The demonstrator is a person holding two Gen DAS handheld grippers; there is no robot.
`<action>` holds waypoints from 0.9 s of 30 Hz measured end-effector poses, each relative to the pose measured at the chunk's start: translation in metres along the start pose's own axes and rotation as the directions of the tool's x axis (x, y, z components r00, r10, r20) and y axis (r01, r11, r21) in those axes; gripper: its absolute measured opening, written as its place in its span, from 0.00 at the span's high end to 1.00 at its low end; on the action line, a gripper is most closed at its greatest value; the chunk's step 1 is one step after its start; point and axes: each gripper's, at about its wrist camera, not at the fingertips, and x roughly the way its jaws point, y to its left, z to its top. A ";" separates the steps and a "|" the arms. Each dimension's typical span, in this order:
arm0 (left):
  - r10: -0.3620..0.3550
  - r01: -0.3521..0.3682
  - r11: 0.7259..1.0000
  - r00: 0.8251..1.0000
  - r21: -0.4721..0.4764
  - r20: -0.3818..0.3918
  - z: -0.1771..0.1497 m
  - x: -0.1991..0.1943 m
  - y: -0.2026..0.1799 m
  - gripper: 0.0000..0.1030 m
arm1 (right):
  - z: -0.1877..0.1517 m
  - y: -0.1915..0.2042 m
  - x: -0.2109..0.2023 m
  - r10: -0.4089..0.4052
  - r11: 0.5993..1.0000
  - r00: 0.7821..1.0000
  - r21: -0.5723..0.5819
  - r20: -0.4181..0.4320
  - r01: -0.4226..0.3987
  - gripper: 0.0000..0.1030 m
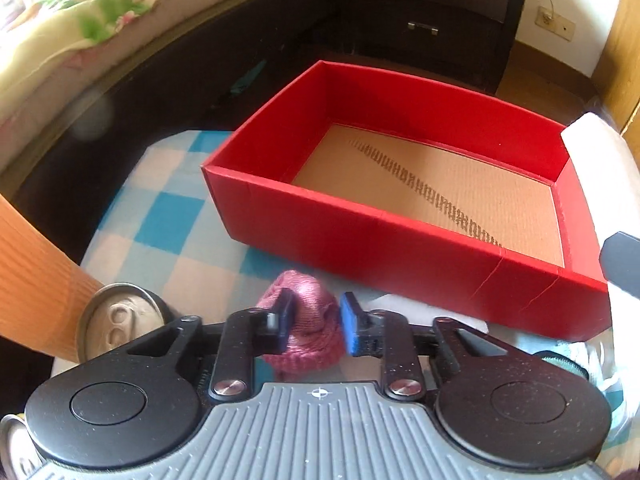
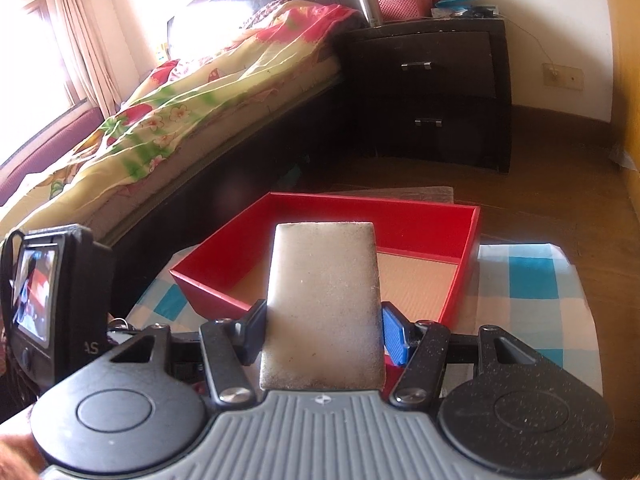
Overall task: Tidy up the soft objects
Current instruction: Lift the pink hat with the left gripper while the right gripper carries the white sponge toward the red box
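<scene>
An open red box [image 1: 400, 240] with a bare cardboard floor stands on a blue-and-white checked cloth [image 1: 160, 216]; it also shows in the right wrist view [image 2: 224, 256]. My left gripper [image 1: 314, 322] is shut on a pink knitted soft item [image 1: 308, 344], just in front of the box's near wall. My right gripper [image 2: 322, 330] is shut on a white rectangular sponge [image 2: 324, 304] and holds it upright in front of the box, above the cloth [image 2: 532, 280].
A metal can [image 1: 116, 326] stands left of the left gripper, beside an orange wooden post [image 1: 32, 280]. A white object [image 1: 592, 132] lies right of the box. A bed [image 2: 180, 120] and a dark nightstand [image 2: 432, 92] stand behind. A camera screen [image 2: 36, 292] sits at left.
</scene>
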 end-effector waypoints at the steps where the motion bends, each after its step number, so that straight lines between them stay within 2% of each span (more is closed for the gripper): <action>1: 0.018 -0.018 1.000 1.000 -0.001 -0.016 0.001 0.004 0.001 0.80 | 0.001 0.000 -0.001 0.002 1.000 1.000 0.002 0.001 -0.002 0.65; 3: -0.006 0.005 1.000 0.998 -0.009 -0.062 0.003 0.014 0.003 0.76 | 0.001 0.001 0.000 0.007 1.000 1.000 0.005 0.000 -0.007 0.65; 4: -0.006 0.006 1.000 0.999 -0.004 -0.053 0.003 0.013 0.000 0.72 | 0.002 0.000 0.000 0.012 1.000 1.000 0.010 -0.003 -0.012 0.65; 6: -0.018 0.019 1.000 0.999 0.007 -0.049 0.002 0.015 -0.005 0.54 | 0.002 0.000 0.001 0.023 1.000 1.000 0.021 -0.011 -0.023 0.65; 8: 0.009 -0.006 0.999 0.999 0.053 -0.053 0.001 0.020 -0.014 0.45 | 0.002 0.000 0.002 0.020 1.000 1.000 0.017 -0.013 -0.020 0.65; 9: 0.029 -0.025 0.997 0.998 0.074 -0.048 0.000 0.022 -0.019 0.45 | 0.001 0.000 0.003 0.017 1.000 1.000 0.015 -0.014 -0.016 0.65; 11: 0.040 -0.037 0.996 0.999 0.086 -0.037 -0.001 0.020 -0.023 0.50 | 0.000 -0.001 0.004 0.015 1.000 1.000 0.021 -0.019 -0.015 0.65; 14: 0.044 -0.041 0.995 0.998 0.090 -0.033 -0.002 0.014 -0.019 0.71 | 0.000 -0.002 0.005 0.012 1.000 1.000 0.020 -0.022 -0.011 0.65; 16: 0.035 -0.032 0.996 0.999 0.086 -0.037 -0.003 0.011 -0.014 0.79 | 0.001 -0.002 0.005 0.014 1.000 1.000 0.026 -0.022 -0.014 0.65; 22: 0.008 -0.006 0.996 1.000 0.085 -0.024 -0.002 -0.007 -0.011 0.84 | 0.002 -0.001 0.000 0.023 0.999 1.000 0.033 -0.008 -0.023 0.65; 24: -0.014 0.015 0.997 1.000 0.081 -0.017 -0.001 -0.016 -0.009 0.89 | 0.002 0.000 -0.002 0.025 0.999 1.000 0.032 -0.005 -0.025 0.65; 27: -0.041 0.041 0.996 0.999 0.083 0.005 0.000 -0.031 -0.008 0.89 | 0.003 -0.002 -0.004 0.021 0.999 1.000 0.037 0.001 -0.021 0.65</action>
